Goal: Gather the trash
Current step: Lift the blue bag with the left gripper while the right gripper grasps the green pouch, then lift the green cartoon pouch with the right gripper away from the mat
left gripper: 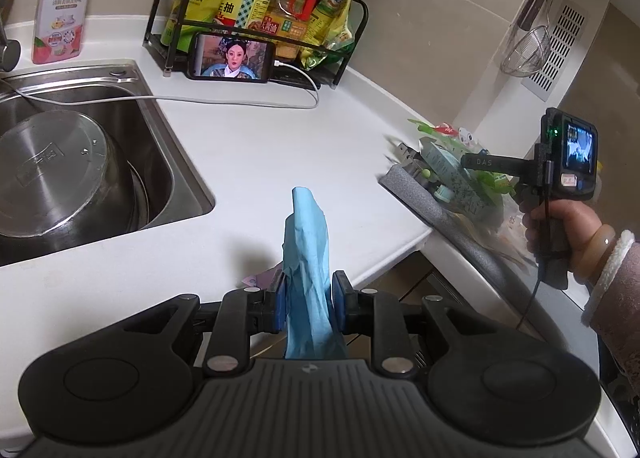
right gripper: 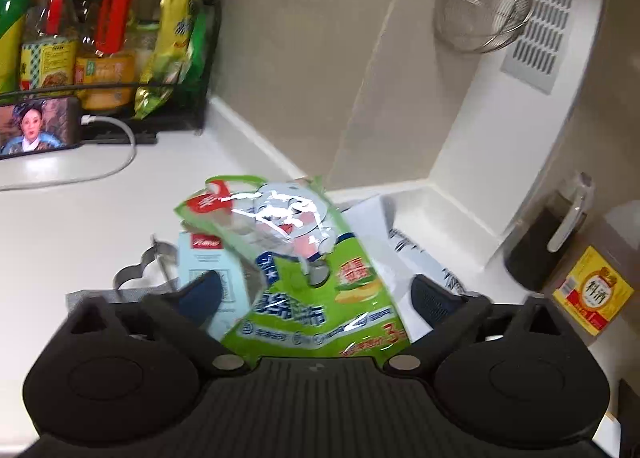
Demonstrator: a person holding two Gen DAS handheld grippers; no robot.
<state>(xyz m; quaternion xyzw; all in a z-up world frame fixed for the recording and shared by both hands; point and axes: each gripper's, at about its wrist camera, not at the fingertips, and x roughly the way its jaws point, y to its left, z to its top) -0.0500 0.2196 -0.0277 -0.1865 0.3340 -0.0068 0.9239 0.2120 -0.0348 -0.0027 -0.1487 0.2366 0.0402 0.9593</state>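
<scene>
White surface (left gripper: 248, 145) runs from a steel sink (left gripper: 152, 161) to a rack of oil bottles (left gripper: 280, 5); my left tongs (left gripper: 308, 300) pinch a crumpled blue cloth (left gripper: 306, 242) standing upright above the surface edge. Ahead of my right tongs (right gripper: 316, 294), spread wide and gripping nothing, a glossy green packet (right gripper: 304, 266) with a cartoon and unreadable Chinese print lies between the fingers on heaped trash beside a pale blue box (right gripper: 208, 258).
</scene>
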